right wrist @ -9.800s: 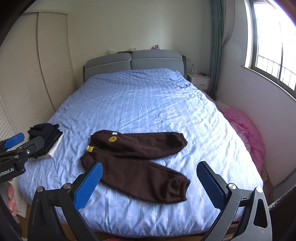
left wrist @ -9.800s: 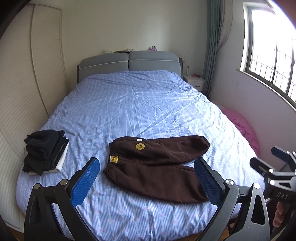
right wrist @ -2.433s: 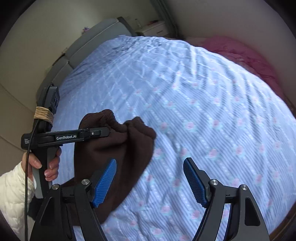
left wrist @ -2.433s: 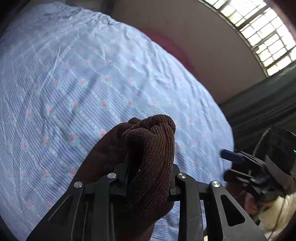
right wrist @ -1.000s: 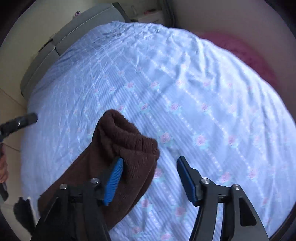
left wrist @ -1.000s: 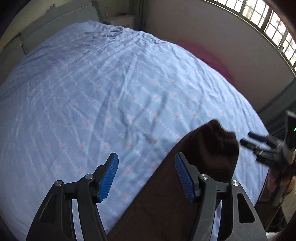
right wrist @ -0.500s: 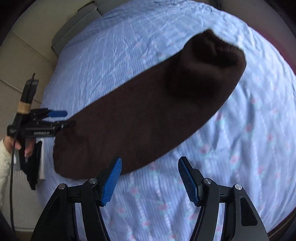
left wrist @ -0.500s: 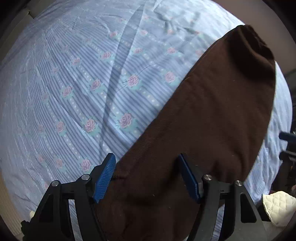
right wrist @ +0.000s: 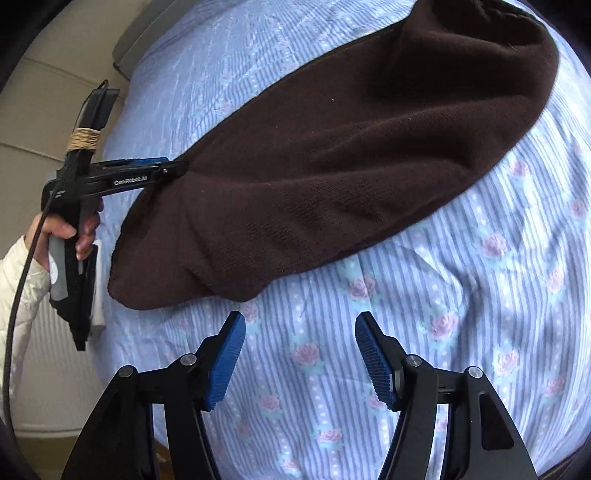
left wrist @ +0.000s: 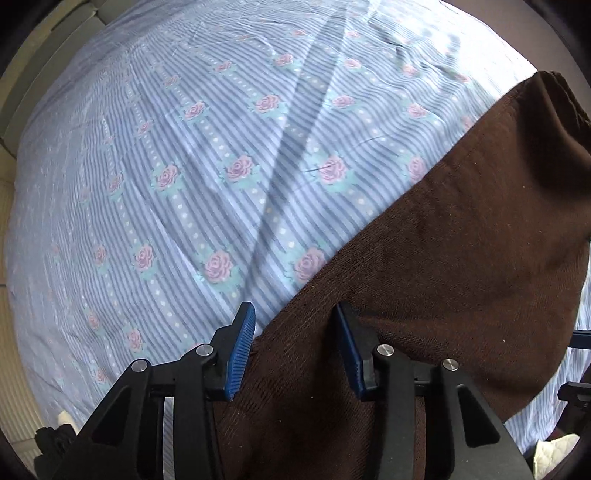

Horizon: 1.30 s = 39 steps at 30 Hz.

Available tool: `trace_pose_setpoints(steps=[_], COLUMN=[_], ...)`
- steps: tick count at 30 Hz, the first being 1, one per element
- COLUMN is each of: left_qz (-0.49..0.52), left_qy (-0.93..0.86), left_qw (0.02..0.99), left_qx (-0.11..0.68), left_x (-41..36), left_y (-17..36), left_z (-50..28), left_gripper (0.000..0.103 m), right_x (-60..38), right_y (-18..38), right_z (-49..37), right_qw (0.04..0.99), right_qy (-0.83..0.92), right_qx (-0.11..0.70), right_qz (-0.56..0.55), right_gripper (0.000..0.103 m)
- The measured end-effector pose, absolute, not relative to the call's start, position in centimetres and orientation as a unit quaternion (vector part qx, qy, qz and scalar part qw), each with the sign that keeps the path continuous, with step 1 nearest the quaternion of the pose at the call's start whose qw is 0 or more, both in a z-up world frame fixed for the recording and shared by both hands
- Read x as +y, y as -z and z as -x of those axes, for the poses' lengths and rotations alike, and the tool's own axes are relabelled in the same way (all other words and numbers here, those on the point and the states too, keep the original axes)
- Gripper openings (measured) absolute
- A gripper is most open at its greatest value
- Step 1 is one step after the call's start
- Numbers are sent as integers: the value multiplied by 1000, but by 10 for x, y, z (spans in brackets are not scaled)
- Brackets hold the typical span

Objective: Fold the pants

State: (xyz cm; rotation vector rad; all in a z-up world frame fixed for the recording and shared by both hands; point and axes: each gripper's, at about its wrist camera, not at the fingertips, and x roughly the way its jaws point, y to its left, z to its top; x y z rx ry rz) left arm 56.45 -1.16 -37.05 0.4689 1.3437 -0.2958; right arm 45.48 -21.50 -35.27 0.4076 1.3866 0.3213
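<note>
The brown pants (right wrist: 351, 155) lie flat on the blue flowered bedsheet (right wrist: 461, 350), legs laid together, cuffs at the far end. In the left wrist view the brown pants (left wrist: 443, 277) fill the right side. My left gripper (left wrist: 291, 347) is open, low over the pants' near edge, fabric between the blue pads (left wrist: 240, 347). From the right wrist view the left gripper (right wrist: 162, 168) touches the pants' waist end. My right gripper (right wrist: 299, 354) is open and empty, just short of the pants' near edge.
A stack of dark folded clothes (right wrist: 79, 306) sits at the bed's left edge behind the left hand. The grey headboard (right wrist: 147, 33) and a beige wardrobe wall (right wrist: 37, 110) are at far left. The bedsheet (left wrist: 166, 166) stretches beyond the pants.
Both grippers have dropped closer to the bed. The left gripper has reached the waist end of the flattened pants; the right gripper has drawn back off the pants' edge.
</note>
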Motion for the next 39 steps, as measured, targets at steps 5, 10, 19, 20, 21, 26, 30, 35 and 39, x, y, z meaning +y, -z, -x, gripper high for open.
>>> trace_pose_setpoints(steps=[5,10,19,20,21,26,30,35,39], left_qz=[-182,-194,-207,-203,-192,-174,-186,-166,-145], left_qy=[121,123,119,117,115,114,114,109,105], left_qw=[747,746,745,744,742,744,747,747,748], left_qx=[628,625,624,626,632,635,628,635,639], left_x=[-1,-1,6,4,6,20,19,25,33], left_y=[379,383,387,386,386,392,392,388,386], left_z=[-574,-575,-589,-591,-593,-601,-596,-584,-581], left_gripper=[58,62,68,69,69,74,74,76,79], right_x=[-201,-191,-184,-177,-172,-154,-171,-185,-180], right_y=[367,344,370,372,374,349,333,337,339], right_z=[-481,-500,-490,-488,-488,-500,-498,-518,-527], right_qw=[716,732,713,711,712,747,746,735,749], right_qy=[-194,-234,-236,-241,-247,-253,-245,-252,-230], right_qx=[646,615,628,631,631,601,602,602,594], right_qz=[-178,-176,-206,-195,-186,-129,-148,-185,-182], right_gripper=[64,62,62,62,62,62,62,62,62])
